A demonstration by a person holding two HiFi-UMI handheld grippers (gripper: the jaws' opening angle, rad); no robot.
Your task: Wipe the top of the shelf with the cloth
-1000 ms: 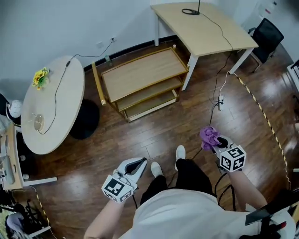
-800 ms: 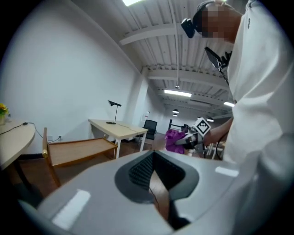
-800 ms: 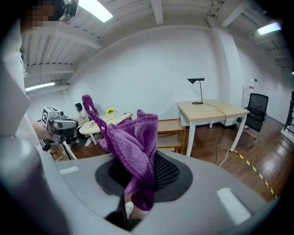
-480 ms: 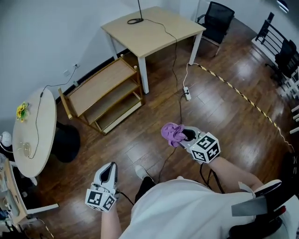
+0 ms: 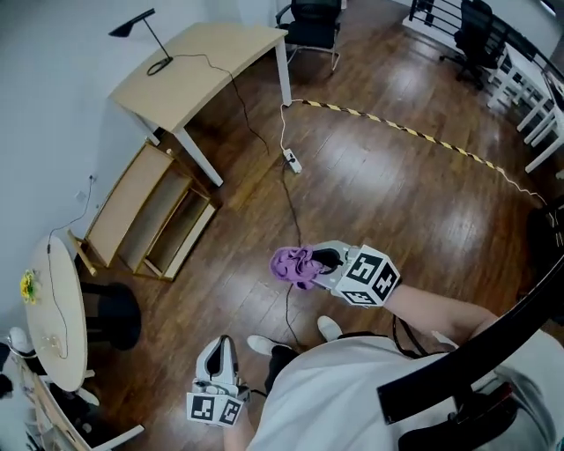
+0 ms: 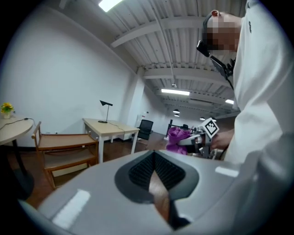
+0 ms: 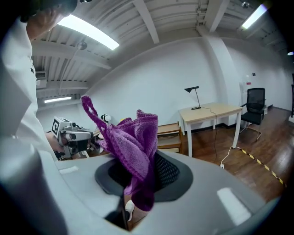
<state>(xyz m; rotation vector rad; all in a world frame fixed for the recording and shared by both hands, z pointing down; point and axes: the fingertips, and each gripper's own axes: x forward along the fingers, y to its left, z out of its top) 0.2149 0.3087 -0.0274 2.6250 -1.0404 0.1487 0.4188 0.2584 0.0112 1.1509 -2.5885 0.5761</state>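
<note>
The purple cloth (image 5: 293, 265) hangs bunched from my right gripper (image 5: 310, 262), which is shut on it above the wooden floor, in front of the person's body. In the right gripper view the cloth (image 7: 134, 143) stands up from the closed jaws. The low wooden shelf (image 5: 141, 218) with its bare top stands far off at the left, against the wall; it also shows as the shelf (image 6: 63, 146) and the shelf (image 7: 169, 135) in the gripper views. My left gripper (image 5: 221, 346) hangs low near the person's feet, jaws together, holding nothing.
A light desk (image 5: 199, 65) with a black lamp stands beside the shelf. A round table (image 5: 58, 310) sits at the lower left. A power strip (image 5: 291, 160) and its cable run across the floor. Striped tape (image 5: 414, 132) crosses the floor; office chairs (image 5: 313, 14) stand beyond.
The view has swung so the shelf slid from centre to far left. The right gripper with the cloth moved toward the middle; the left gripper dropped lower and its jaws look closer together.
</note>
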